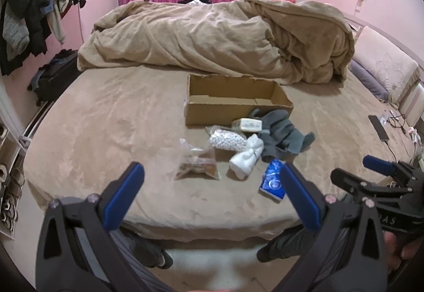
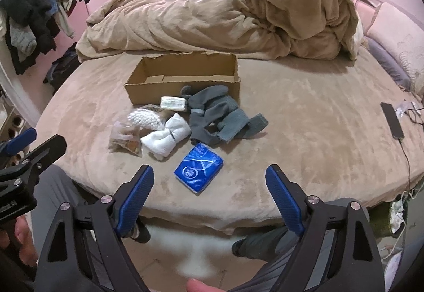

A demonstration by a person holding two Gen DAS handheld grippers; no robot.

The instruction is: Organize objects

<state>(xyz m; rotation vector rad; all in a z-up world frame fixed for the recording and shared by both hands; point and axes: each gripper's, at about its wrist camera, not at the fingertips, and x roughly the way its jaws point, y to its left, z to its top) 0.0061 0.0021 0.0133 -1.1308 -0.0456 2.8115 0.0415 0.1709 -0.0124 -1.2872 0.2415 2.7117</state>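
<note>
Beside box (image 2: 182, 82), bare bedsheet (image 2: 304, 117) right.

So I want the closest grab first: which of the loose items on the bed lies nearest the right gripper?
The blue tissue pack, lying alone just ahead of the open right gripper; the white socks, grey socks and bags sit farther back near the cardboard box.

Bare bedsheet (image 2: 304, 117) lies open right and near-left of the cluster; cardboard box (image 2: 182, 77) blocked in front by grey gloves (image 2: 220, 114), white socks (image 2: 167, 138), bagged items; duvet (image 2: 212, 13) walls far side.
</note>
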